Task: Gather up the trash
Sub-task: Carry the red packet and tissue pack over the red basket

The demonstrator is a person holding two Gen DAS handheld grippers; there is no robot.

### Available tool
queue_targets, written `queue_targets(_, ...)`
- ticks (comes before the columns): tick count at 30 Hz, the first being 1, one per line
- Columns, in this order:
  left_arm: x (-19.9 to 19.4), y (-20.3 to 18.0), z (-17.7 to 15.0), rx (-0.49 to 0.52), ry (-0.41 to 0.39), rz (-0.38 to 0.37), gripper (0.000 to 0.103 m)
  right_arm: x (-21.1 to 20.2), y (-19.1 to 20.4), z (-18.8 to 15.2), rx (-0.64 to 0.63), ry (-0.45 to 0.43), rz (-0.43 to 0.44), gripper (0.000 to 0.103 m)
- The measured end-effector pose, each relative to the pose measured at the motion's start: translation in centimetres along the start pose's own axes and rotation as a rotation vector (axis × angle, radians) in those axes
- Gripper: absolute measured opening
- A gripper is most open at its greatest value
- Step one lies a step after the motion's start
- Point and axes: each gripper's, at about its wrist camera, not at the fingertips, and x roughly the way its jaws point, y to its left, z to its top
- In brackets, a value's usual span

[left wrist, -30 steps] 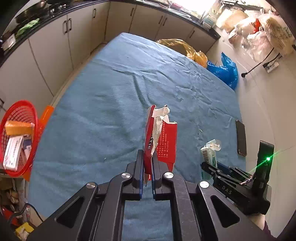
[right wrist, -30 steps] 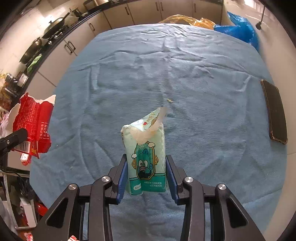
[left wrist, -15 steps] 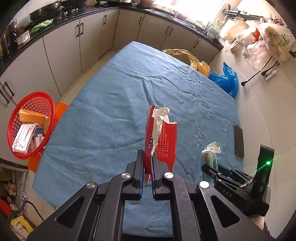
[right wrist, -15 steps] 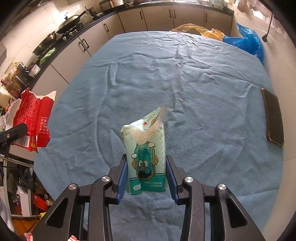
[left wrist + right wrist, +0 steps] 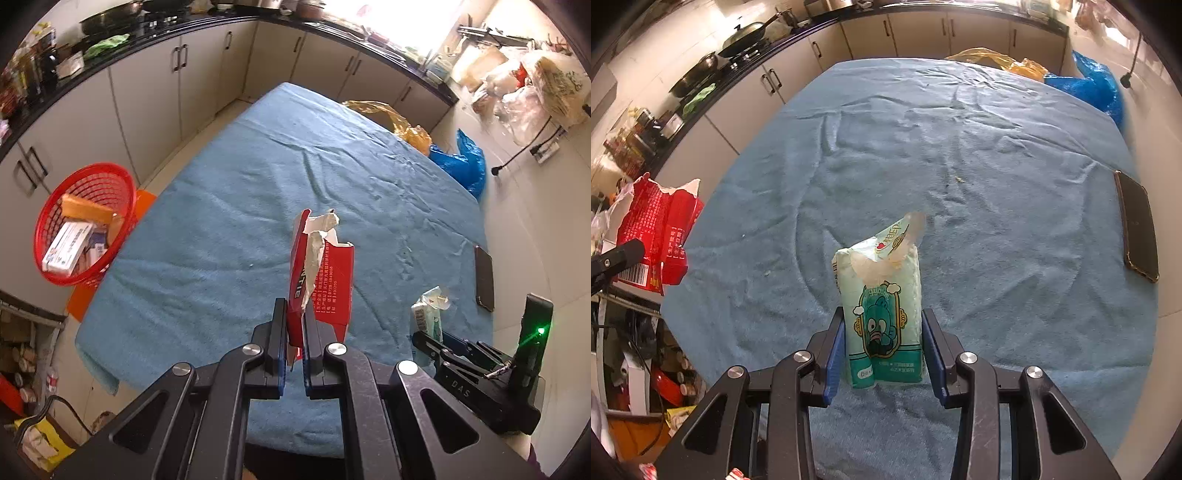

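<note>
Left gripper (image 5: 294, 325) clamped on torn red carton (image 5: 320, 273), right gripper (image 5: 884, 339) clamped on green tissue pack (image 5: 882, 317), both held above blue tablecloth (image 5: 221, 229); red basket (image 5: 88, 184) beside table, lower left.

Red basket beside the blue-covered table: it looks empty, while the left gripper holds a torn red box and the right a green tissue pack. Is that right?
Not quite. The red basket is not empty: the left wrist view shows boxes already lying in it. The rest holds: the left gripper is clamped on the torn red box, and the right gripper holds the green tissue pack above the table.
</note>
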Motion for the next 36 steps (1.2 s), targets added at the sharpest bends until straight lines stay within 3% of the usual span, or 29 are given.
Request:
queue_targets(12, -0.8, -0.4, -0.5, 0.013, -0.022, 0.115, 0.006, -0.3, -0.1, -0.9, -0.01, -0.002, 0.019, 0.042)
queue_targets(23, -0.4, -1.0, -0.1, 0.056, -0.021, 0.15, 0.006, 0.4, -0.6, -0.7, 0.018, 0.008, 0.023, 0.042)
queue_targets(36, -1.1, 3.9, 2.3, -0.022, -0.035, 0.157, 0.006, 2.9, 4.1, 2.4, -0.058, 0.033, 0.038, 0.042)
